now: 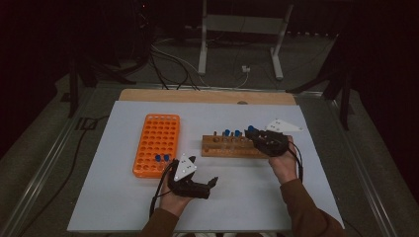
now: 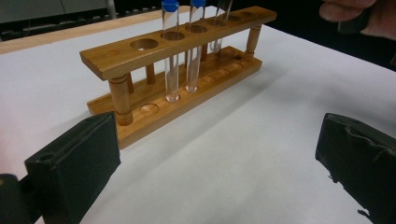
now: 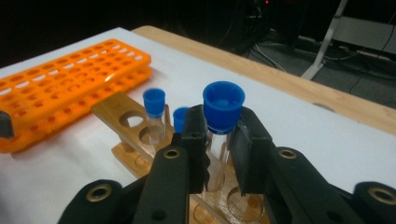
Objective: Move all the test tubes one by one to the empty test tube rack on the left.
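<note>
The right gripper (image 3: pixel 218 156) is clamped on a clear test tube (image 3: pixel 216 158) with a blue cap (image 3: pixel 223 106), gripping it just below the cap while the tube stands upright over the wooden rack (image 2: pixel 140 51), its lower end down among the rack's holes. Two more blue-capped tubes (image 2: pixel 171 51) stand in the same rack, just beside the held one. The left gripper (image 2: pixel 215 158) hovers over the white counter (image 1: pixel 237 197) near the rack with its jaws wide apart and nothing between them. To the left lies an orange rack (image 1: pixel 157 143) holding two blue-capped tubes at its near end.
</note>
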Motion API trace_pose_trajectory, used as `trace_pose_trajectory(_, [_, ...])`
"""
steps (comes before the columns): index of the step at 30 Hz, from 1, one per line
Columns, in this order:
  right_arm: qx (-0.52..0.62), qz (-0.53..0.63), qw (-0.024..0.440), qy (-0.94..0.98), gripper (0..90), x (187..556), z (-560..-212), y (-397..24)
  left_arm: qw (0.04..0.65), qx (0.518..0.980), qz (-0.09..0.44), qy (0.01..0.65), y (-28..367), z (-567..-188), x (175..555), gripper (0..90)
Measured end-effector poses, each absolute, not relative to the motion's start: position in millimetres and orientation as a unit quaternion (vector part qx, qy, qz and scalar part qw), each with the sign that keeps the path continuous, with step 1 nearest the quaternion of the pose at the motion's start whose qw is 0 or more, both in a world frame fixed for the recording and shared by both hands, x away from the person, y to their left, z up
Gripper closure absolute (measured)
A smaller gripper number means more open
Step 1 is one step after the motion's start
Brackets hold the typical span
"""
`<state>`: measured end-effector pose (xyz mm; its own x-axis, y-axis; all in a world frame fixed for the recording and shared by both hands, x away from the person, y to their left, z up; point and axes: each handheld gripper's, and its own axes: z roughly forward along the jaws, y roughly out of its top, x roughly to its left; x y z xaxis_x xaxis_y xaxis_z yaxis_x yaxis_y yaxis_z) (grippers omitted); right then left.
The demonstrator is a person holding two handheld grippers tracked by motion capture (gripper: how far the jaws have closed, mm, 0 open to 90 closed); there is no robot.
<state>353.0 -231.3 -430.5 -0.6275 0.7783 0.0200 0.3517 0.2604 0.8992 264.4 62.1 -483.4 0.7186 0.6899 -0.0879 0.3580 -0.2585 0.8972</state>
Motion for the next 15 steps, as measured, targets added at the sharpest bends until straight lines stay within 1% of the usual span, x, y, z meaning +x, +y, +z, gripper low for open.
trace_pose_trajectory(9, [0.369,0.506,0.225,0.746,77.0,346,-411,-241,0.504,0.779,0.16,0.337,61,-485,265,0.9])
trace_pose_trajectory(15, [0.357,0.514,0.238,0.742,77.0,337,-397,-247,0.501,0.78,0.155,0.341,61,-486,266,0.9])
